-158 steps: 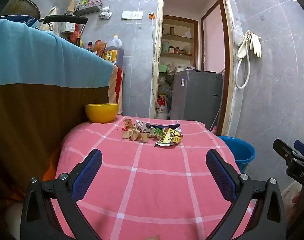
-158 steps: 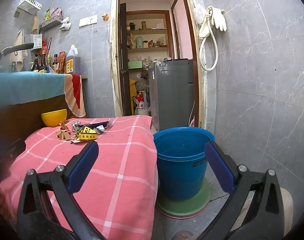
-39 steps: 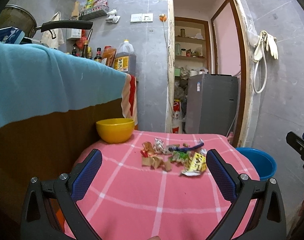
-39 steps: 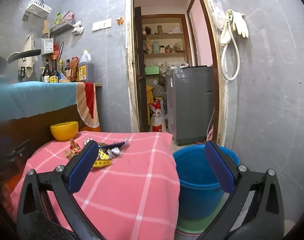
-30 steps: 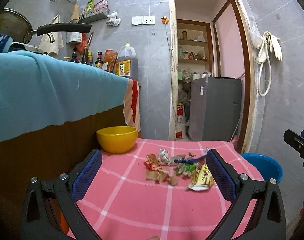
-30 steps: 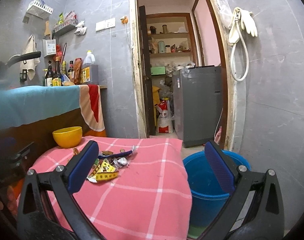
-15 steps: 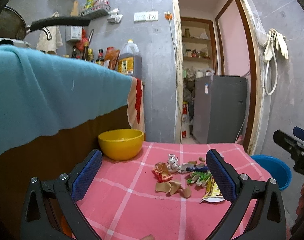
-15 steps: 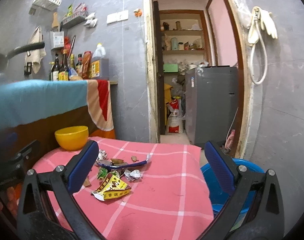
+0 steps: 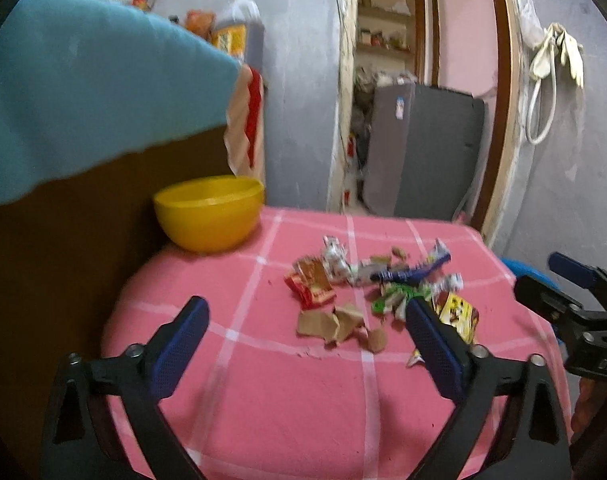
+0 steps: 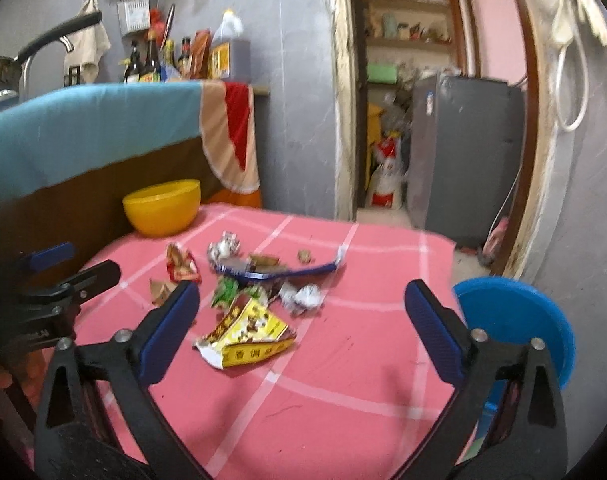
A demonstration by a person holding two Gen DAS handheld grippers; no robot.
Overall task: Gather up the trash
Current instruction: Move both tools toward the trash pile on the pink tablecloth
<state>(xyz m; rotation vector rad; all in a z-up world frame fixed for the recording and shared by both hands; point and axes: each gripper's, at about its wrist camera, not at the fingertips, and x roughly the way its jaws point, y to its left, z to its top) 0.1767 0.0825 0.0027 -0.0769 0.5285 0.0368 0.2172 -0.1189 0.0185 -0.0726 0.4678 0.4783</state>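
A: How were the tongs set?

B: Nearest the cameras, the left gripper (image 9: 305, 332) and right gripper (image 10: 301, 314) both stood wide apart, jaws starting to close, nothing between the pads. They tilted down over the pink checked cloth (image 10: 343, 380), likely lining up a first pick.

A: And the trash?

B: Beyond them, mid-table: a yellow wrapper (image 10: 247, 336) closest to the right gripper, torn brown paper (image 9: 335, 322), a red packet (image 9: 311, 286), and a long blue wrapper (image 10: 279, 270). All crumpled, lying loose.

A: Farther off?

B: A yellow bowl (image 9: 209, 212) at the back corner, and a blue bucket (image 10: 515, 320) beside the table, probably where the scraps belong.

Yellow bowl (image 9: 209, 213) on pink tablecloth (image 9: 263, 392)
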